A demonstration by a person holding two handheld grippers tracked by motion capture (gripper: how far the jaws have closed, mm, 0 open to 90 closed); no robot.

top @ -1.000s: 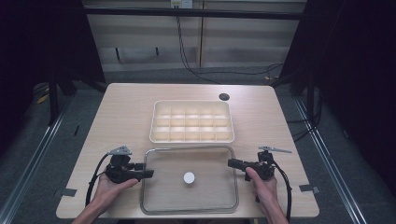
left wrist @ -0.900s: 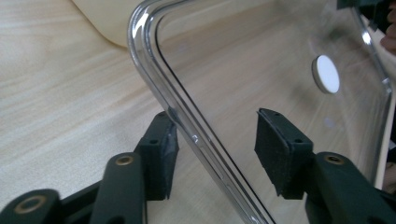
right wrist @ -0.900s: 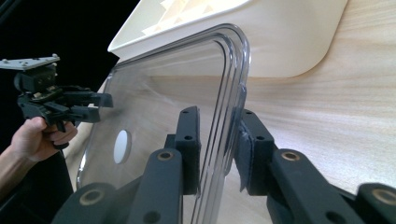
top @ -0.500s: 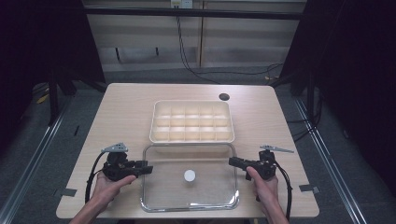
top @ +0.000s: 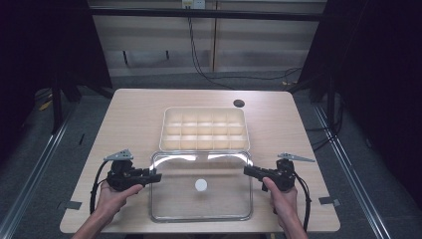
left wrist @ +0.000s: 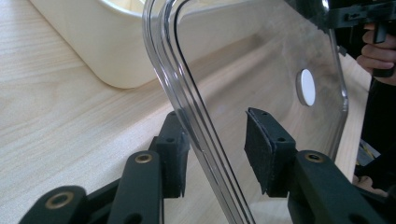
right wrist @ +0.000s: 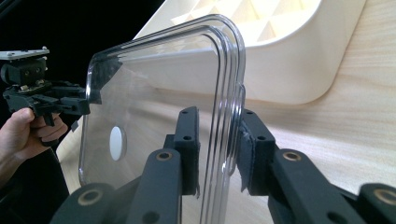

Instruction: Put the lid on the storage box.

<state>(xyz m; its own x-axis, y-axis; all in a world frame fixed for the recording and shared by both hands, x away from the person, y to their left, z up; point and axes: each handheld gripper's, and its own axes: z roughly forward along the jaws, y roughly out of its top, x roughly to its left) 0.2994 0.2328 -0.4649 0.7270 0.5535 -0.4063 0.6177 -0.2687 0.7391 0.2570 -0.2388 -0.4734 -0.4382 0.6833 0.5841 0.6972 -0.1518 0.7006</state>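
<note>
A clear plastic lid point(top: 199, 209) with a white round disc point(top: 200, 185) at its middle is held between both grippers near the table's front. My left gripper point(top: 158, 177) is shut on its left edge, and my right gripper point(top: 246, 171) is shut on its right edge. In the left gripper view the lid's rim point(left wrist: 187, 93) runs between the pads of my left gripper point(left wrist: 212, 135), clear of the wood. In the right gripper view my right gripper point(right wrist: 217, 126) clamps the rim point(right wrist: 229, 70). A cream compartment box point(top: 205, 109) stands just behind the lid.
The wooden table point(top: 134, 124) has a dark round hole point(top: 239, 103) at its back right. Bare wood lies left and right of the box. Cables trail from both grippers toward the front edge. Dark floor and metal rails surround the table.
The lid has risen slightly off the table, and bright glare now shows along its far edge. Both grippers have kept their hold and shifted only a little.
</note>
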